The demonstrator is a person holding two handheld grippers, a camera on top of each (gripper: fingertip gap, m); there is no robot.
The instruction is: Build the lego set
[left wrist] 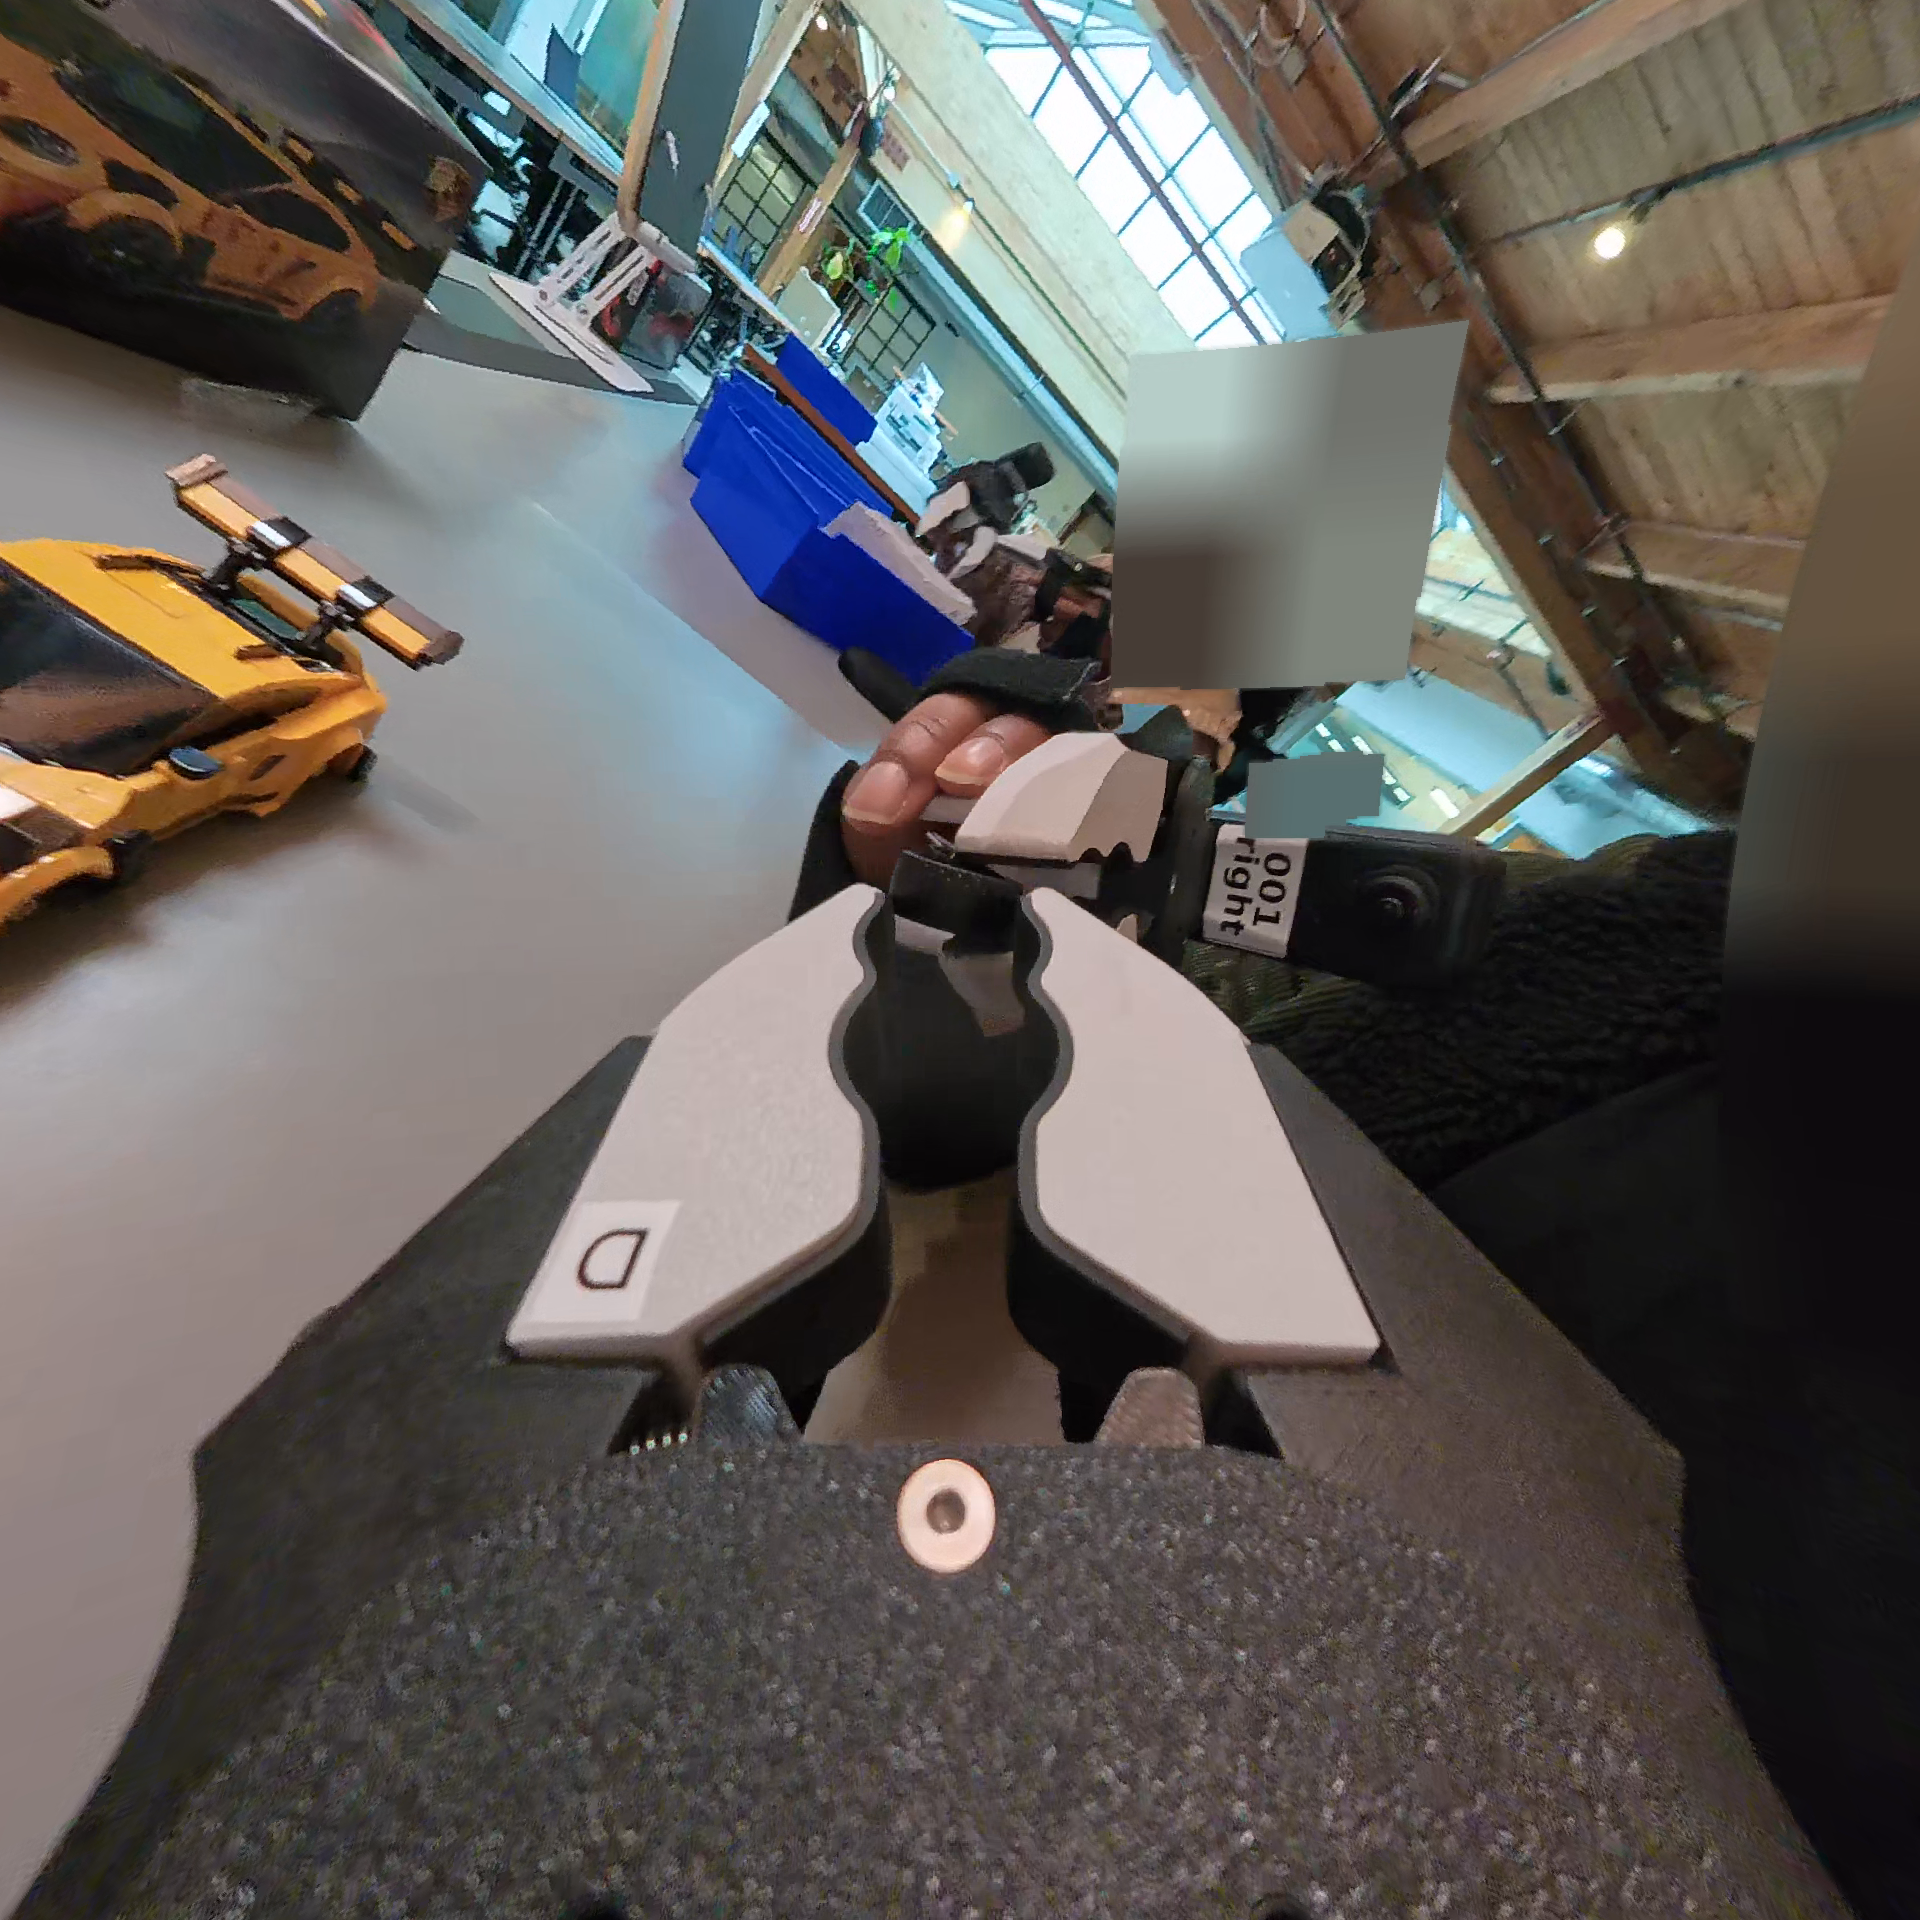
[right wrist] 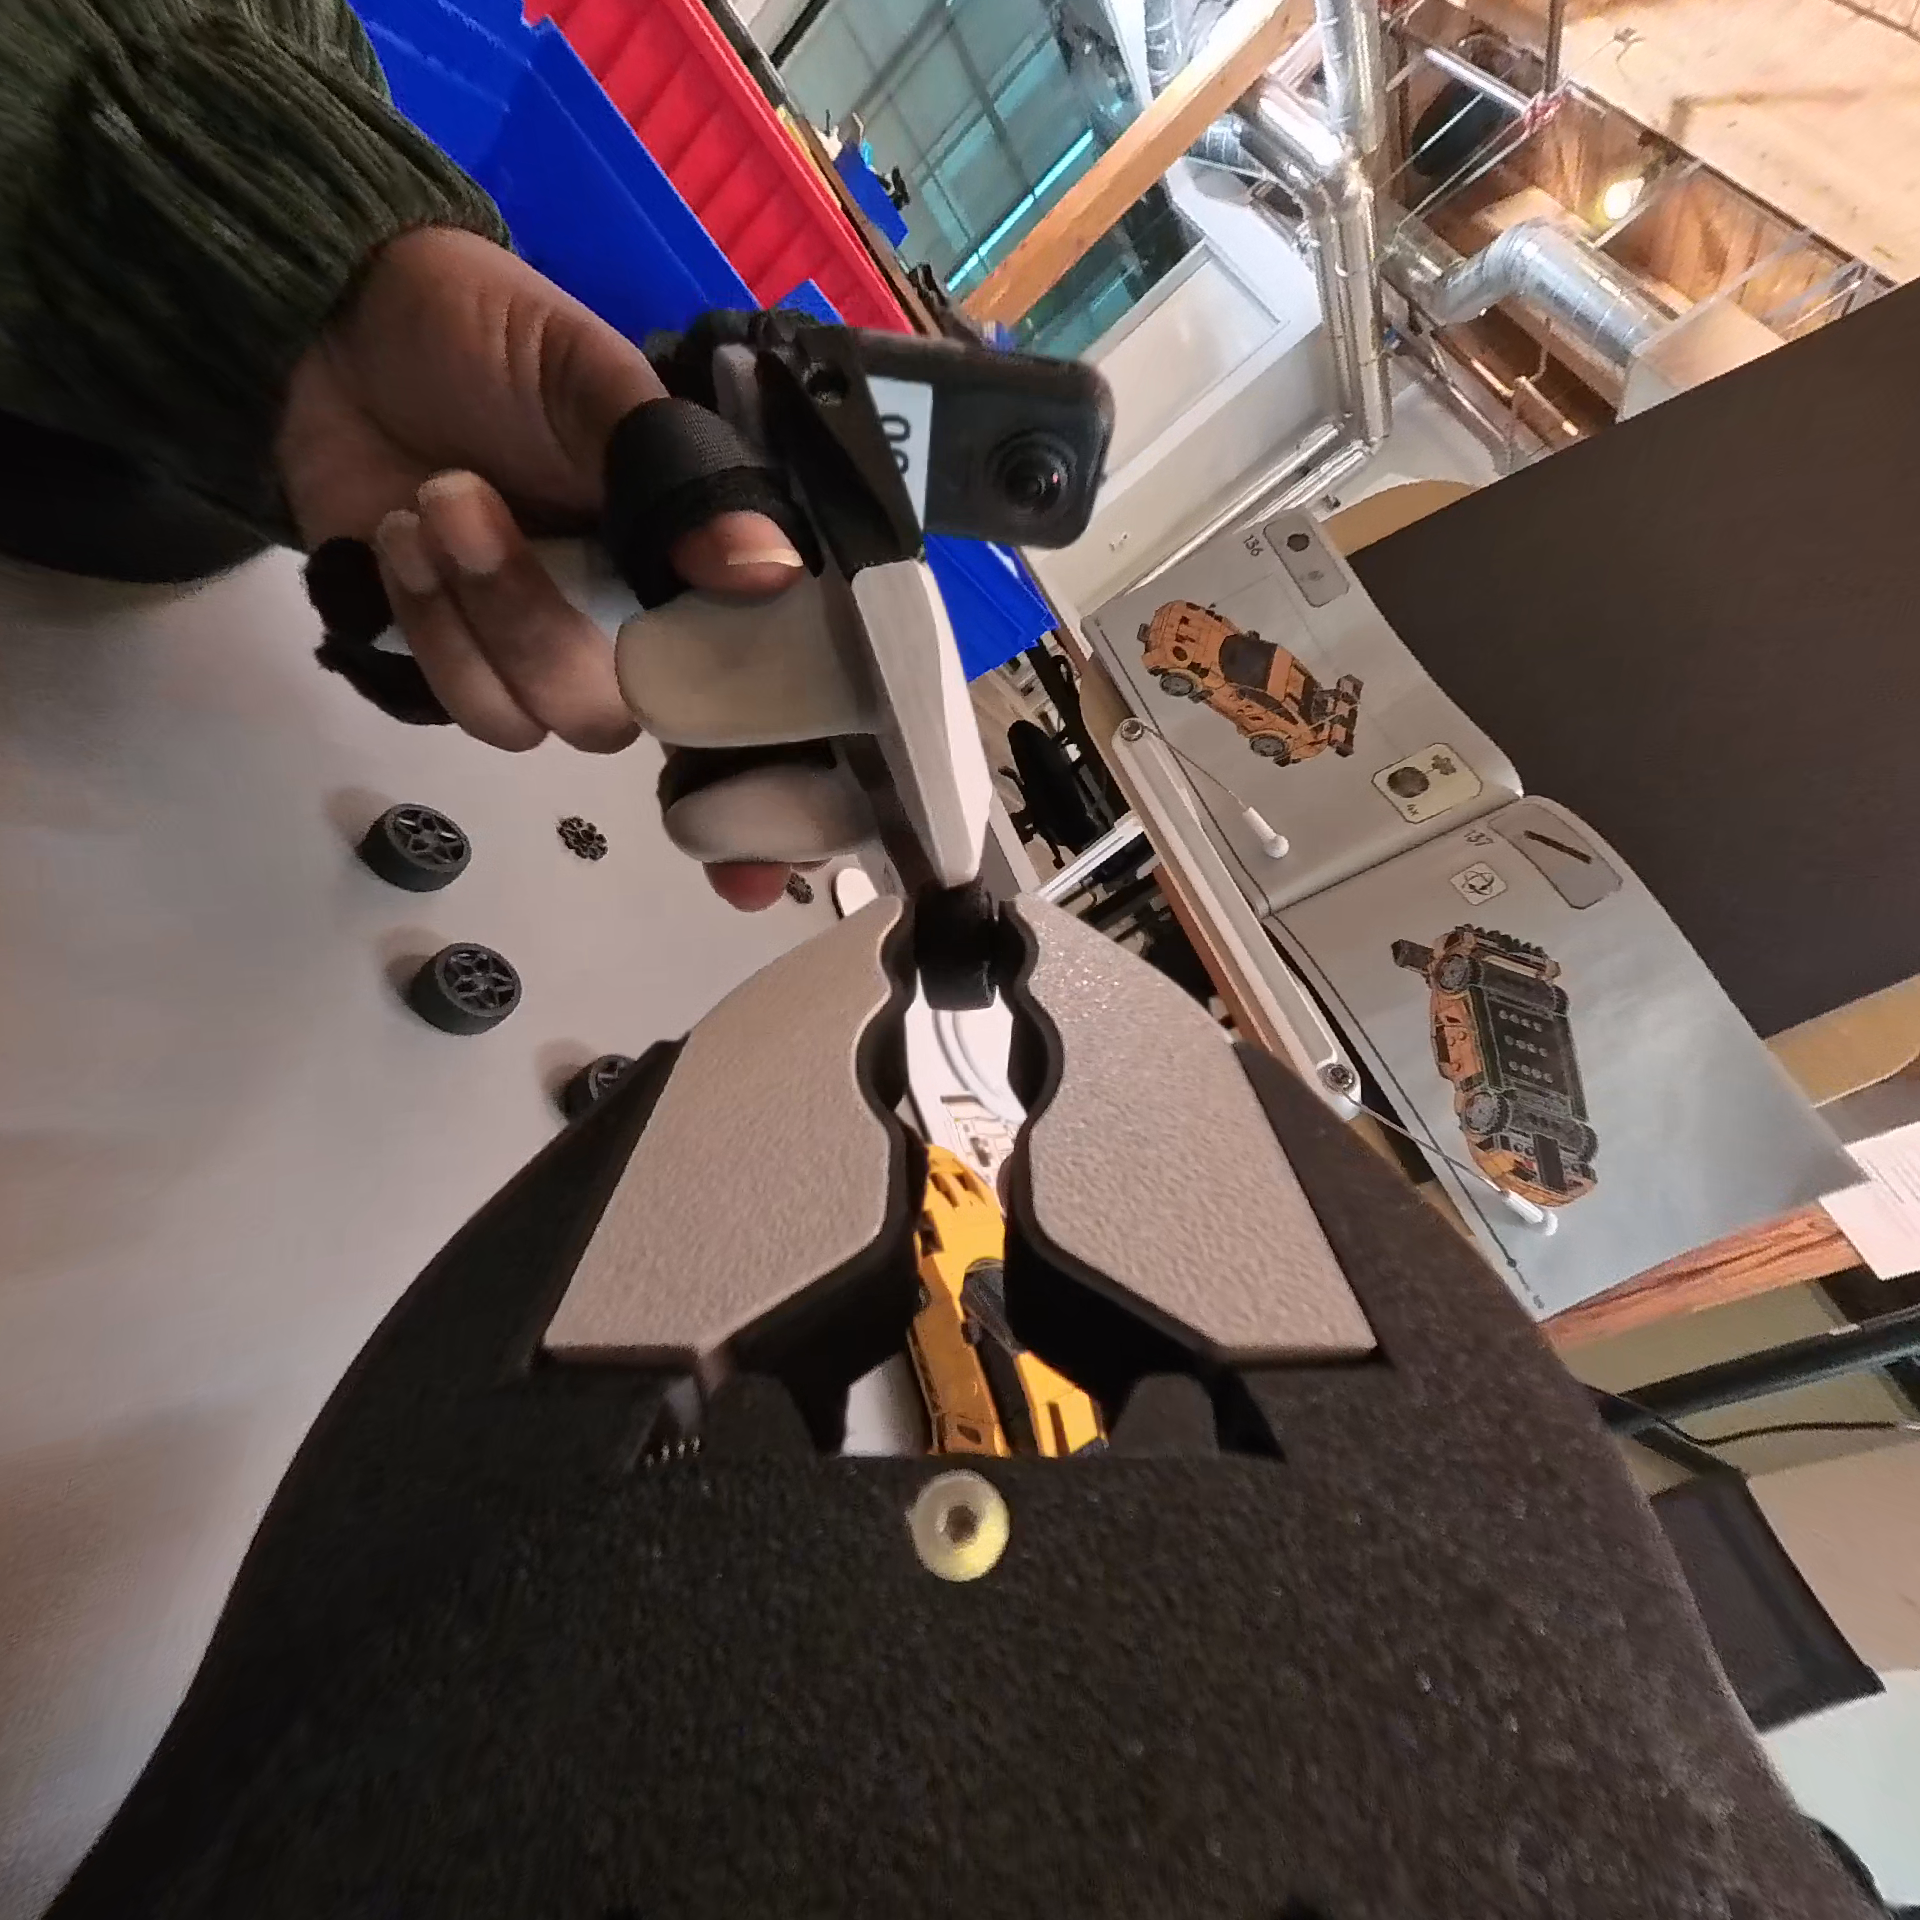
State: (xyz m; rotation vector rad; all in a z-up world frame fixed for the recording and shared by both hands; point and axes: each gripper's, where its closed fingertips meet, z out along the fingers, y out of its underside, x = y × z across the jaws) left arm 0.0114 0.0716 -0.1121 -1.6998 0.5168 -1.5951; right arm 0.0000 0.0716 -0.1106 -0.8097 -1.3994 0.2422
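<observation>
My left gripper [left wrist: 954, 920] and my right gripper [right wrist: 956, 935] meet tip to tip in the air above the grey table [left wrist: 520, 831]. Both are shut on one small black wheel piece [right wrist: 951, 971], which also shows in the left wrist view [left wrist: 935, 896]. The right gripper [left wrist: 951, 852] comes in from the right in that view. In the right wrist view the left gripper [right wrist: 948, 883] comes down from above. The yellow Lego car [left wrist: 156, 707] with its rear wing stands on the table at the left, and shows through my right gripper's gap [right wrist: 977, 1330].
Three black wheels [right wrist: 416, 847] [right wrist: 464, 987] [right wrist: 597, 1081] and a small black rim part [right wrist: 582, 836] lie on the table. The open instruction booklet [right wrist: 1455, 831] stands at the right. The set's box [left wrist: 208, 208] stands far left. Blue bins [left wrist: 810, 540] are behind. Only a small space, under 4 cm, lies between the two pairs of fingers.
</observation>
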